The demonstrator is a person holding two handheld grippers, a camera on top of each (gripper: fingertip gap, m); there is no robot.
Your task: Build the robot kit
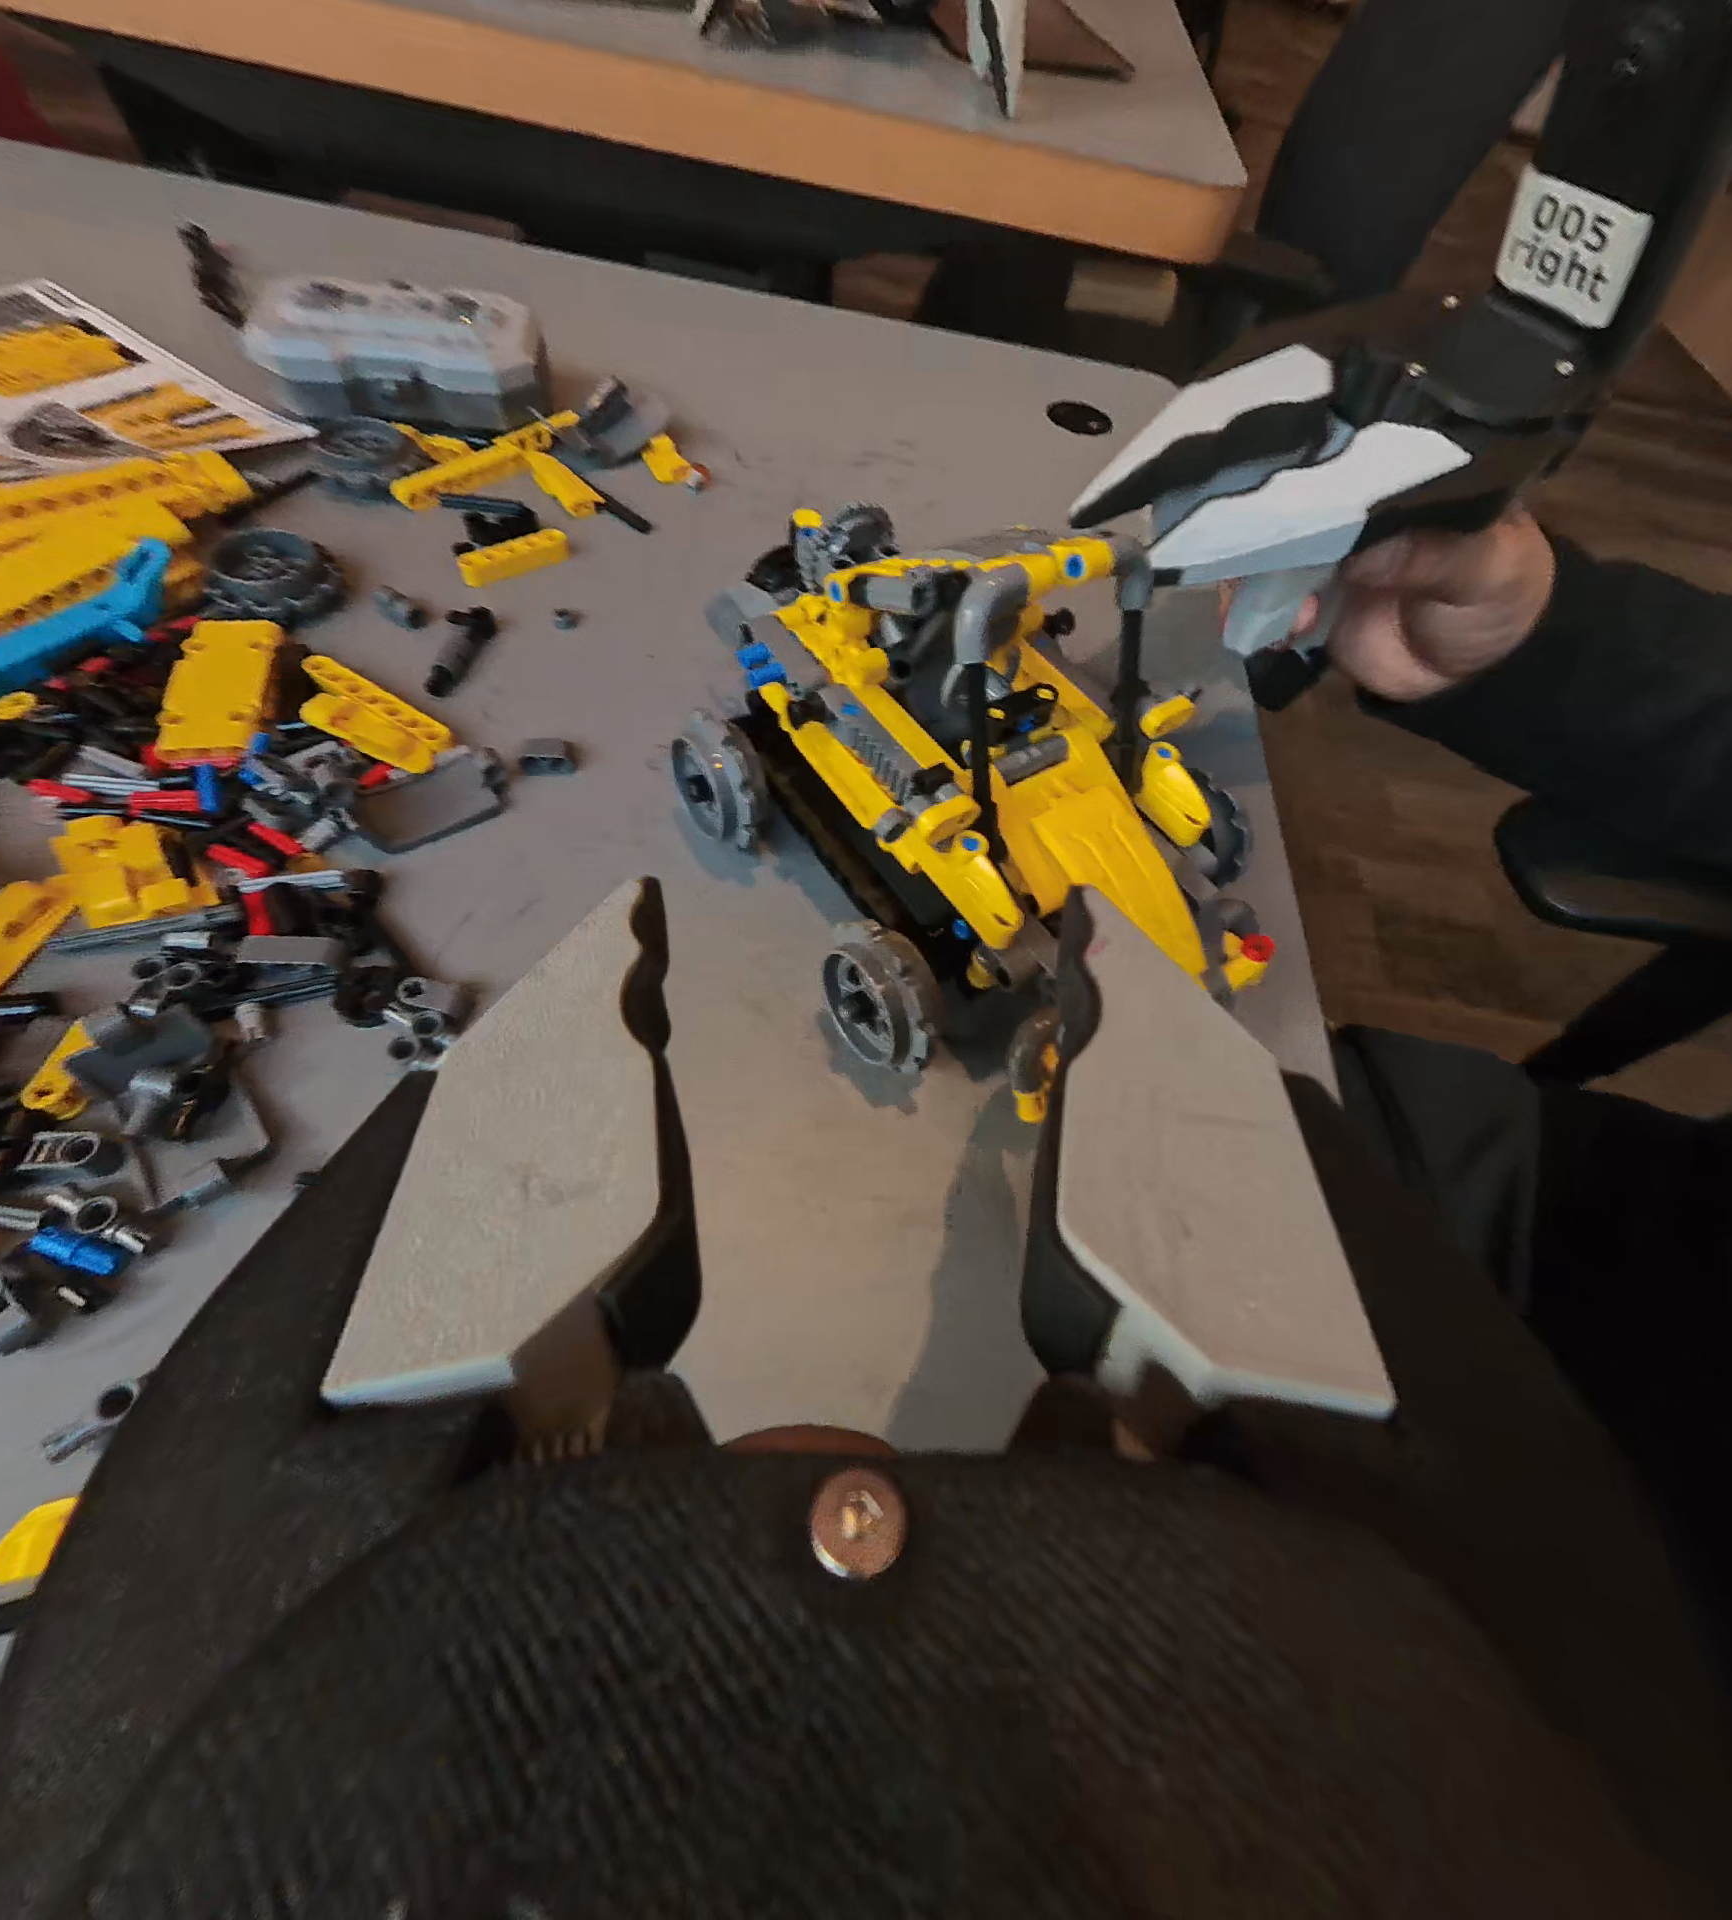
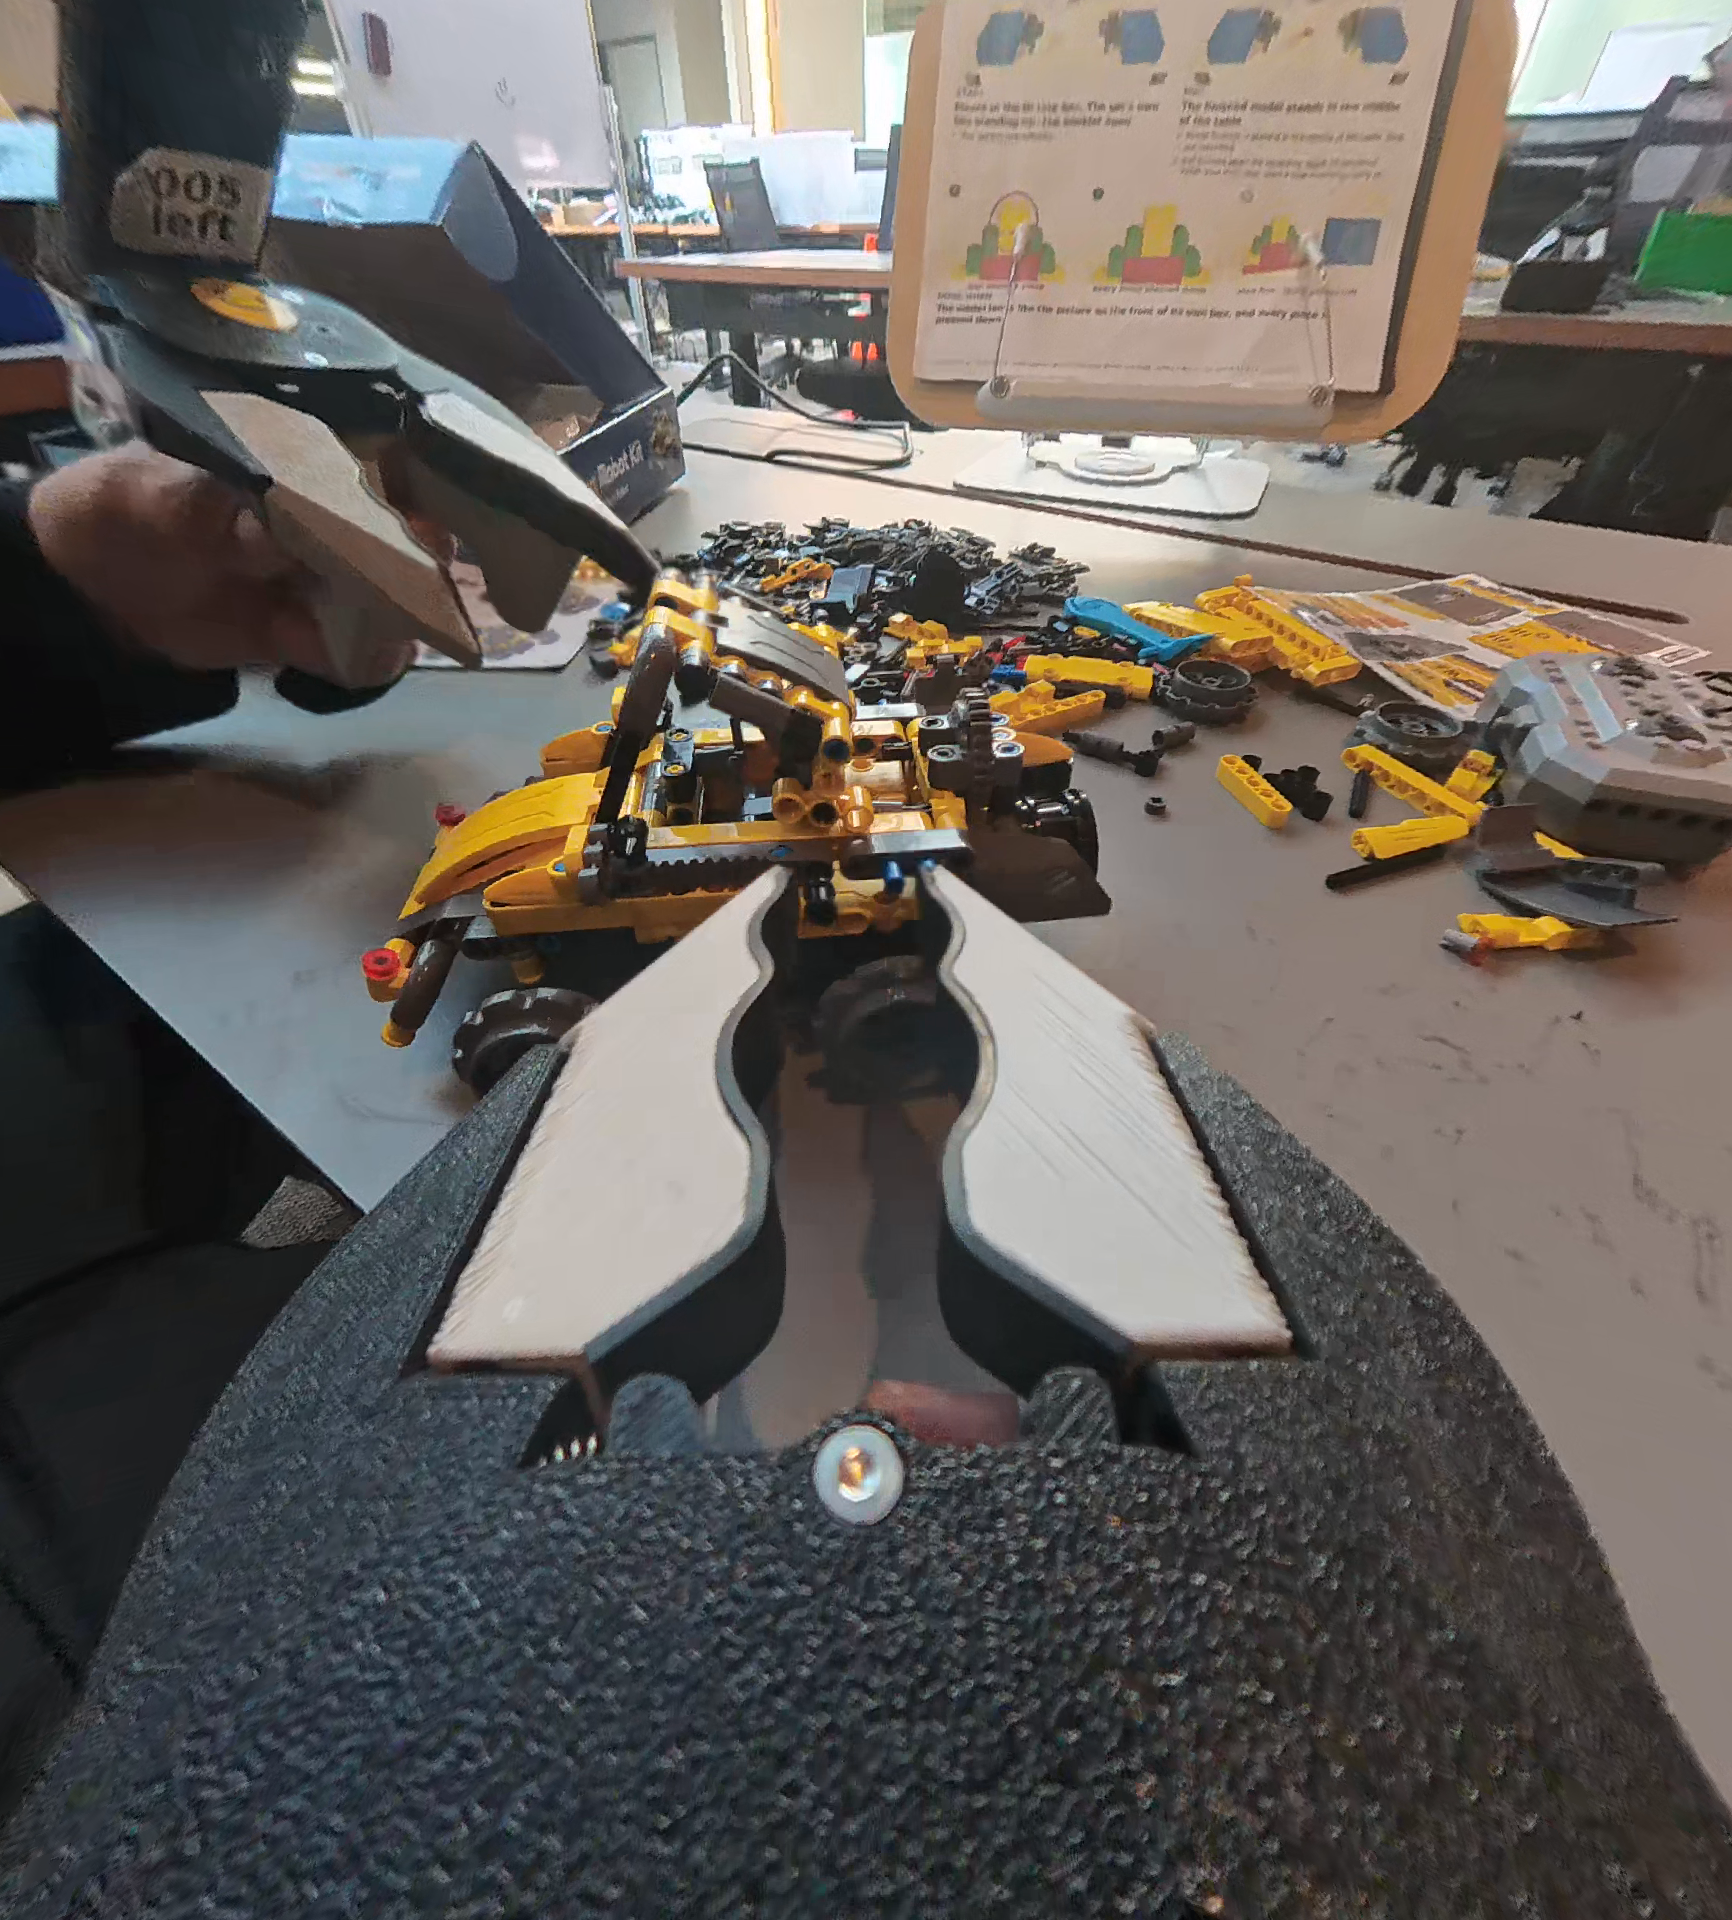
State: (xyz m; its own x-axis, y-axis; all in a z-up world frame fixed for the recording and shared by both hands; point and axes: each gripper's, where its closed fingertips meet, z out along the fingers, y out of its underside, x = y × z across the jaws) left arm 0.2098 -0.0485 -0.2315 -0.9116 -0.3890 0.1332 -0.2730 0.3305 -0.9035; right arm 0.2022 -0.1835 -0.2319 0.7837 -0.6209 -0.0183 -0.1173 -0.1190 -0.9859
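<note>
My left gripper [image 1: 862,914] is spread wide, holding nothing, hovering just above the near end of the yellow brick vehicle [image 1: 966,769] on the grey table [image 1: 800,1195]. My right gripper [image 2: 854,878] is partly parted, its tips at the vehicle's toothed side rail; whether they pinch it I cannot tell. One vehicle, one grey battery box [image 2: 1620,758] at the far left beside a printed booklet [image 1: 62,384], and a heap of loose bricks [image 1: 176,831] to the left.
</note>
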